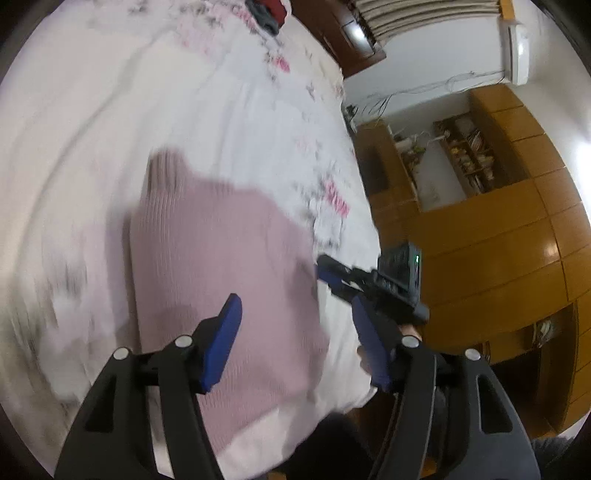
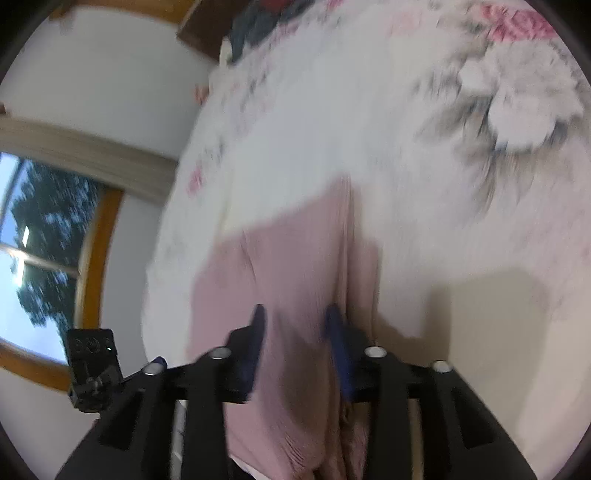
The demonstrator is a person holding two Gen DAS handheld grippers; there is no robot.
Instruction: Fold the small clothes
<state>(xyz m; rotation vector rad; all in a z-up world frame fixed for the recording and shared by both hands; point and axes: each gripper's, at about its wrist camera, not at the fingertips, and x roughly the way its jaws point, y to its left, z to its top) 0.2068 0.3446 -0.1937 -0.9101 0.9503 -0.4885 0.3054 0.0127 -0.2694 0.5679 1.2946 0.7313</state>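
Note:
A pink ribbed knit garment lies on a white floral bedspread. My left gripper hovers above its near part, open, with its blue fingers wide apart and nothing between them. My right gripper shows at the garment's right edge. In the right wrist view the garment has a raised lengthwise fold. There the right gripper is open just over the cloth, and its blue fingers straddle a strip of fabric. Both views are blurred by motion.
The bed's edge runs along wooden cabinets and shelves to the right. A pile of dark and red clothes sits at the far end of the bed. A window is on the left in the right wrist view.

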